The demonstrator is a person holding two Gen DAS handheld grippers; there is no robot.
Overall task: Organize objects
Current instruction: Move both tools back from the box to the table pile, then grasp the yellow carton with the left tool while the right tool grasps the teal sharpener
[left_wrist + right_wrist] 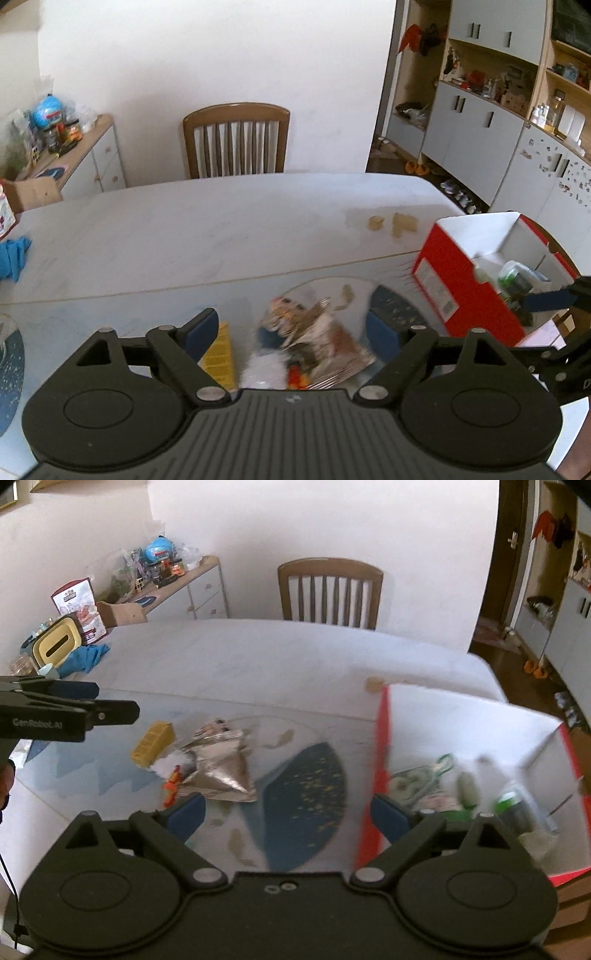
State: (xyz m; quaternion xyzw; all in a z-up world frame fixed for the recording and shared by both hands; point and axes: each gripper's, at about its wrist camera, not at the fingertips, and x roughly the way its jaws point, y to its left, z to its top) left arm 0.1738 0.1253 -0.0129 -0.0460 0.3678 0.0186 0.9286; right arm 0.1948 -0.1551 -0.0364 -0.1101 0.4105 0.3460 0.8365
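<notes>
Our left gripper (291, 328) spread wide and empty above a silver foil packet (314, 343), our right gripper (288, 812) gaping empty beside the red box (380, 775), yellow carton (153, 744) left of the packet

Both views bright, soft daylight, source not visible. White wall (207, 74) near overexposed. Table (221, 229) top pale, washed out; glossy near half shows faint glare. Shadows weak, diffuse. Strong fisheye bend: shelves (517, 92) and door frame (513, 561) curve at edges, corners dark. Motion blur on foil packets (314, 339), also smeared in right view (218, 771). Red box (380, 775) edge streaked, contents inside soft. Gripper bodies close to lens fairly sharp. Far chair (328, 590) reasonably clear.
</notes>
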